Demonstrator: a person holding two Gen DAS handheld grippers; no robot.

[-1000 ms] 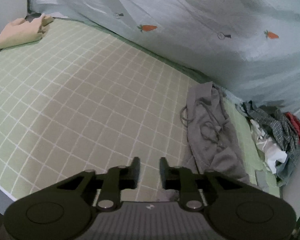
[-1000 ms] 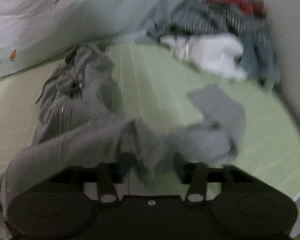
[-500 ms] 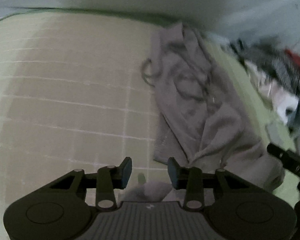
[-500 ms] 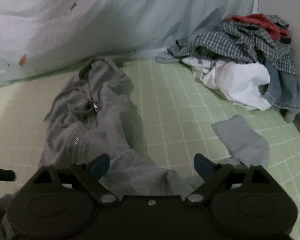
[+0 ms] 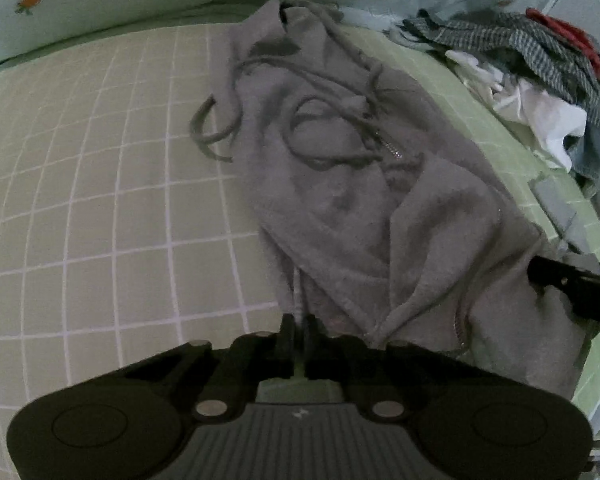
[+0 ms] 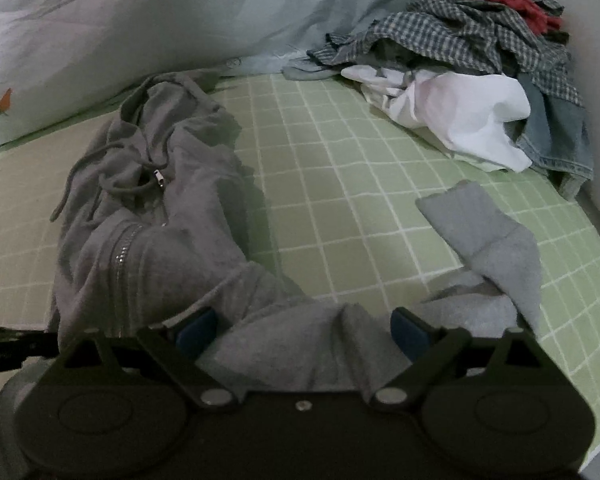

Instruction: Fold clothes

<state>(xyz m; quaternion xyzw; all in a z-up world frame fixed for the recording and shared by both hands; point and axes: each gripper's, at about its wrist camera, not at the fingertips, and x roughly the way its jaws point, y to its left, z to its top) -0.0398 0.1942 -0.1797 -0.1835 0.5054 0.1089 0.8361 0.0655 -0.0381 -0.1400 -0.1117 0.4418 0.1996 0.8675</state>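
Since a second ago my left tongs (image 5: 299, 330) have swung off the bare check of the bed sheet and come down at the near hem of the crumpled grey zip-up hooded sweatshirt (image 5: 364, 200), and they have gone from parted to clenched; a thin fold of the grey fabric seems pinched between them, though the nip itself is small and dim. My right tongs (image 6: 300, 330), which were gripping the cloth a second ago, now stand wide and released, their blue pads either side of a ridge of the sweatshirt's hem without closing on it. The sweatshirt lies unfolded and rumpled lengthwise on the green checked bed sheet (image 5: 100, 200), hood end towards the pale quilt with carrot prints (image 6: 80, 40), zip partly shut, drawcords looped loose. I judge the step in hand to be taking hold of the hem's two corners to spread the garment flat; the next move calls for my right tongs to close on the hem beside them, well apart from the left, then both to draw the cloth taut. To the sweatshirt's right lies a small grey cloth piece (image 6: 484, 232), and beyond it a heap of unfolded clothes (image 6: 472, 80): checked, white, denim and red. I see no basket, box or other container, so nothing is held in one.
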